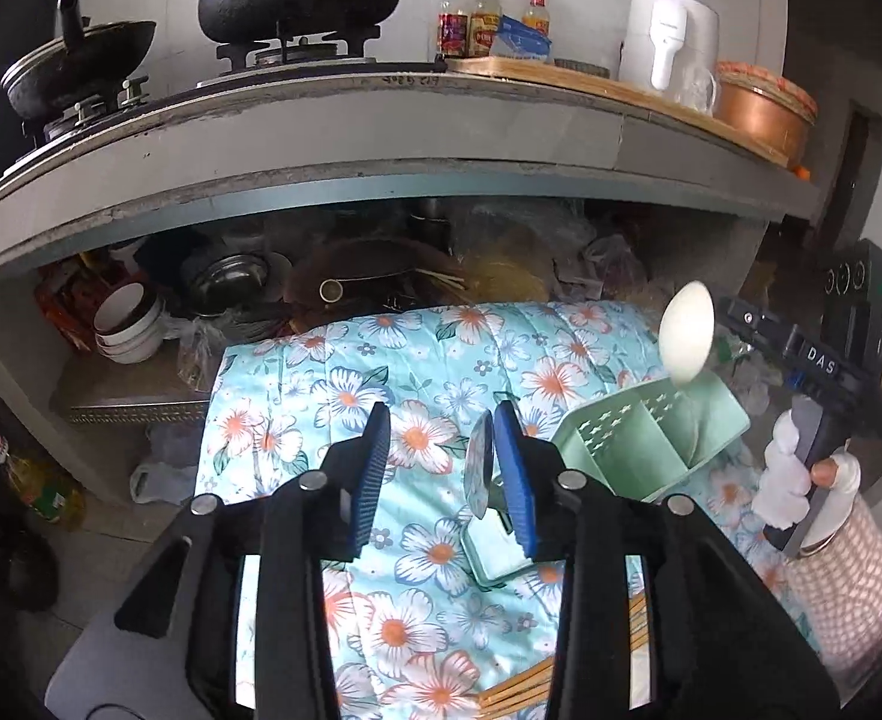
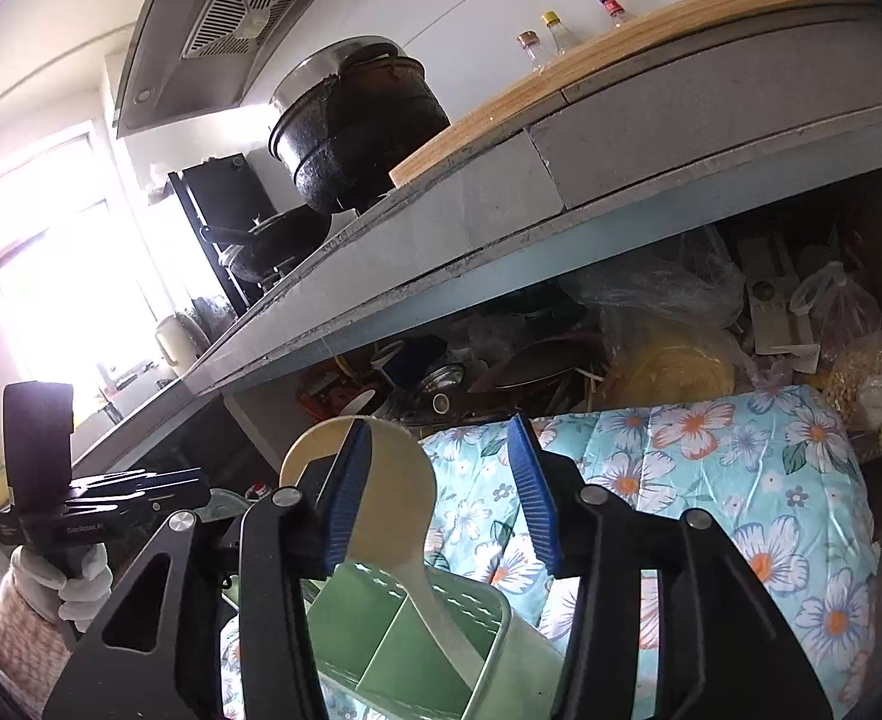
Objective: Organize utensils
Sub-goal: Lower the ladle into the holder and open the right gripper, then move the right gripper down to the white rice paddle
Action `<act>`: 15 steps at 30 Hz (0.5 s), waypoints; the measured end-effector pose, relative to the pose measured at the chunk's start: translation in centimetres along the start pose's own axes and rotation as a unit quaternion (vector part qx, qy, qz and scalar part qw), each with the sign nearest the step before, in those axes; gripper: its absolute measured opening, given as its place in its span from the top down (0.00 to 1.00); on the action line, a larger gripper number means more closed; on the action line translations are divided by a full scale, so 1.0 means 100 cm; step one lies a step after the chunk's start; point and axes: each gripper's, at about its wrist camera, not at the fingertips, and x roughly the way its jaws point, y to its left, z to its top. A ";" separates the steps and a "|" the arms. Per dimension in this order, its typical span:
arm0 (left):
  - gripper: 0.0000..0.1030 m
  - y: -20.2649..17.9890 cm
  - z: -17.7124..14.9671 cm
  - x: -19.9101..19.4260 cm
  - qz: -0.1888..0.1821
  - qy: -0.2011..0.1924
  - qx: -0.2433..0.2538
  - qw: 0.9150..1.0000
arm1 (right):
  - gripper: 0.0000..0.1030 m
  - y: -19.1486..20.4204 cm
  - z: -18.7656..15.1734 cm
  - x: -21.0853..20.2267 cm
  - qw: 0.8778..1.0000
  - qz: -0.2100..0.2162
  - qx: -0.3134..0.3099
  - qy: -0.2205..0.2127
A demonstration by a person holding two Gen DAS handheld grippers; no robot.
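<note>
Utensils are part sorted. A pale spoon [image 2: 381,498] stands in the green utensil holder [image 2: 417,648] at lower centre of the right wrist view, bowl up, handle down in a compartment, long axis near upright and leaning toward upper left. The right hand-held gripper [image 2: 438,489] is released, its jaws standing apart around the spoon; contact with the left pad cannot be told. The left hand-held gripper [image 1: 435,474] is also released, nothing clamped. Wooden chopsticks [image 1: 537,684] lie on the floral cloth [image 1: 345,372] at lower centre of the left wrist view, directly below that gripper, long axis running lower left to upper right. The left hand appears nearer them.
</note>
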 end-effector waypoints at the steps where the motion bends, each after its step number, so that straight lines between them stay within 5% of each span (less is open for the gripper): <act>1: 0.65 0.002 -0.001 -0.003 -0.006 -0.006 -0.009 1.000 | 0.53 0.001 0.001 -0.003 1.000 -0.002 -0.001 -0.001; 9: 0.59 0.011 -0.013 -0.016 -0.054 -0.040 -0.065 0.996 | 0.49 0.015 0.005 -0.046 0.999 -0.030 -0.010 -0.015; 15: 0.43 0.012 -0.034 -0.025 -0.080 -0.055 -0.088 0.991 | 0.30 0.035 0.000 -0.087 0.997 -0.075 -0.037 0.001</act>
